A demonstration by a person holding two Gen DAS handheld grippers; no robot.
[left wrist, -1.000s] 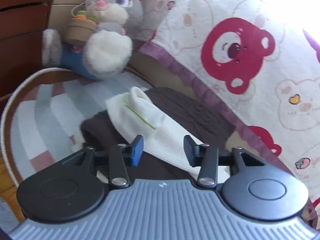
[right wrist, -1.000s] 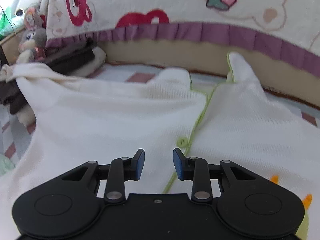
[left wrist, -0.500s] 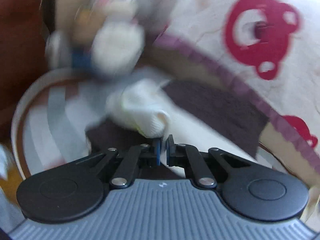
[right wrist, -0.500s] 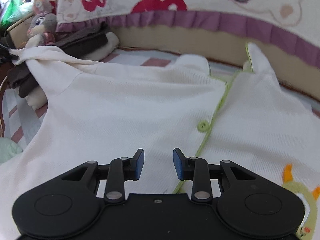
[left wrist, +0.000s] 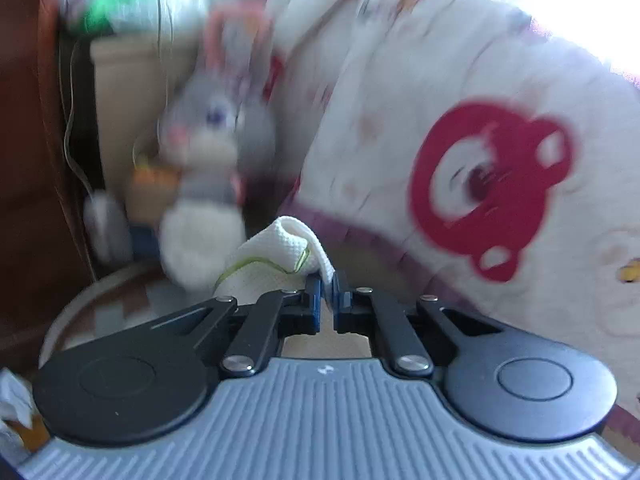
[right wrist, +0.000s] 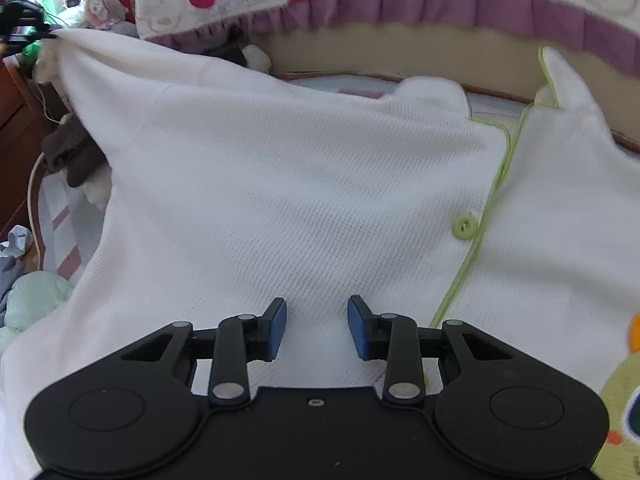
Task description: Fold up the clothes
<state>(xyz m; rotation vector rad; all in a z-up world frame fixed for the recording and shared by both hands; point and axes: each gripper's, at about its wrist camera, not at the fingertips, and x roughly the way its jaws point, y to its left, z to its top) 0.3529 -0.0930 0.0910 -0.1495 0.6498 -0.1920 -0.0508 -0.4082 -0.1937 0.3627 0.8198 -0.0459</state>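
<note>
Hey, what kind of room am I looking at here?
Most likely a bedroom, with the work done on a bed. A bear-print quilt with a purple frill is heaped behind, a plush rabbit sits in the corner, and a white buttoned top lies spread on a striped sheet.

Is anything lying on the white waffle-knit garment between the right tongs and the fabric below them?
Nothing visible. The right tongs hang open right over bare fabric of the white waffle-knit garment; its green button sits off to the side. The left tongs already pinch its sleeve end.
</note>
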